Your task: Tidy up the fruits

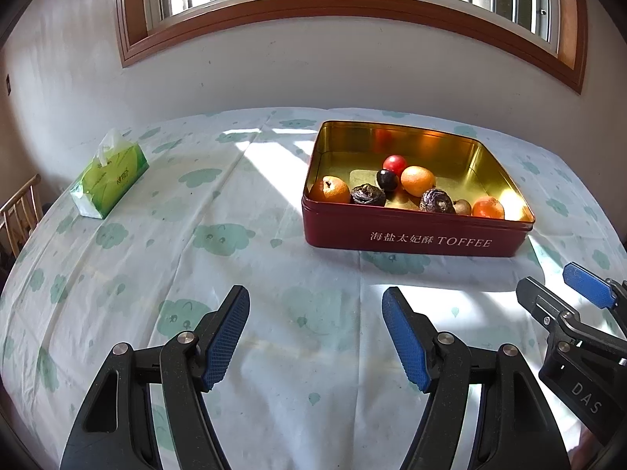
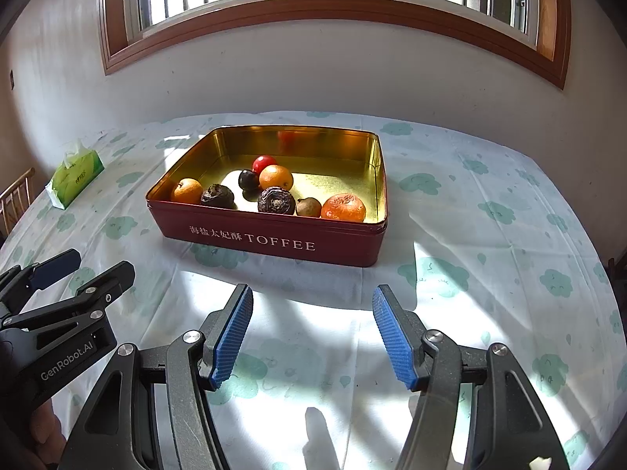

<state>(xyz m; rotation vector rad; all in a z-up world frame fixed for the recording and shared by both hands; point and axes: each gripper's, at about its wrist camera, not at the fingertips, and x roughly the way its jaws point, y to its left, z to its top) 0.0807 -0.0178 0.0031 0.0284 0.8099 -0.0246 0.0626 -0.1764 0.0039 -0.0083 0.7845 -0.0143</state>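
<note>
**Fruit in tin, both grippers empty**

Left gripper: jaws wide, nothing between them, low centre of the left wrist view, above the table. Right gripper: jaws wide too, empty, low centre of the right wrist view. Each gripper shows at the edge of the other's view, lower right and lower left.

Red tin, lettered TOFFEE, gold inside, lid off. Sits mid-frame in the right wrist view, right of centre in the left wrist view. All fruit lies inside it, mostly along the near wall:
- orange at the near left corner
- dark wrinkled fruit just beside it
- second dark fruit mid-wall
- small brown fruit next right
- tangerine at the near right
- behind these, a black plum, a red fruit, another orange, clustered and touching.

Green tissue pack at left, well apart from the tin. Cloth on the table white with green cloud print, sun patches across it.
</note>
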